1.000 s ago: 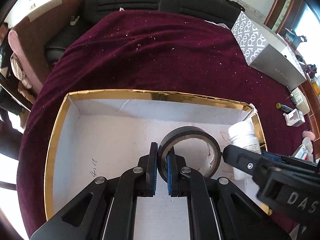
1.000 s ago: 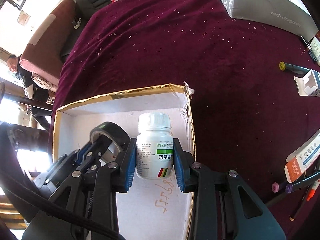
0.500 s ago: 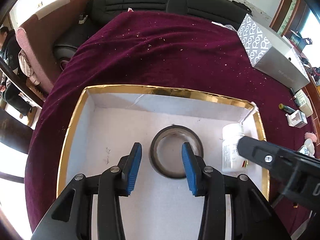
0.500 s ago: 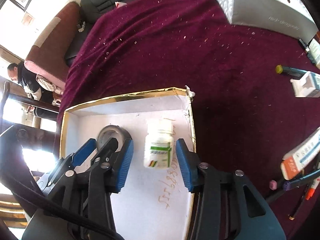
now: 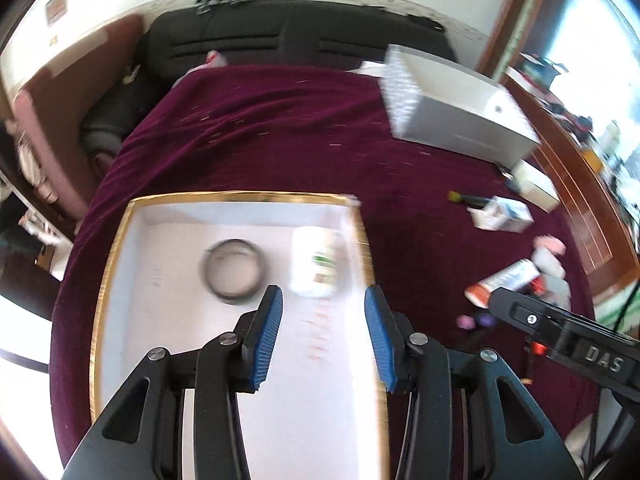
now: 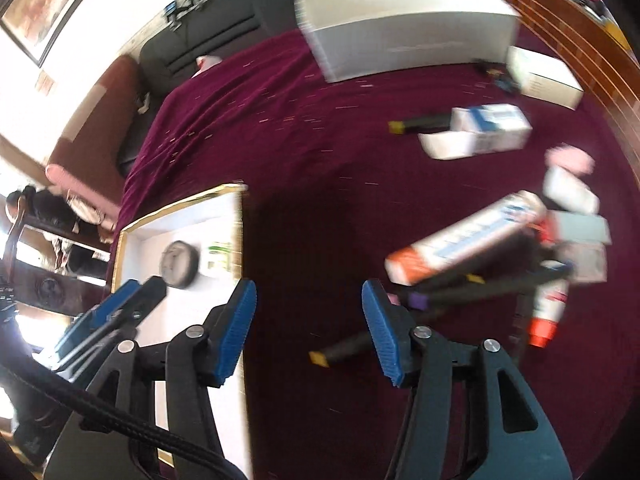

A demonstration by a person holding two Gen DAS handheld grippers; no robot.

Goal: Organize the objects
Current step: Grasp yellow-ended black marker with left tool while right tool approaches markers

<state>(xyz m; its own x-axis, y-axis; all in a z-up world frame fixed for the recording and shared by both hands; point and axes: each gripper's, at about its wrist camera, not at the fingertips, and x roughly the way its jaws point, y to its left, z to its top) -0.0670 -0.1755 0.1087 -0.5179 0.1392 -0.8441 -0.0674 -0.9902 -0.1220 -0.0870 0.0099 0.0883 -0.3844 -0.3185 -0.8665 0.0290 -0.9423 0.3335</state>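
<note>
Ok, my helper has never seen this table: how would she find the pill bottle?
Find the gold-rimmed white box on the maroon cloth. Inside, by its right wall, lies the pill bottle, beside a tape roll. It is white with a green label; the roll is a dark ring.

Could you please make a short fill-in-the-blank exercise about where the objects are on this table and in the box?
1. The tape roll and the white pill bottle both lie inside the gold-rimmed ____.
2. The left gripper holds nothing; its jaws are ____.
3. The right gripper hangs over the ____ cloth.
4. In the box, the bottle lies to the ____ of the tape roll.

Missing words: box; open; maroon; right
</note>
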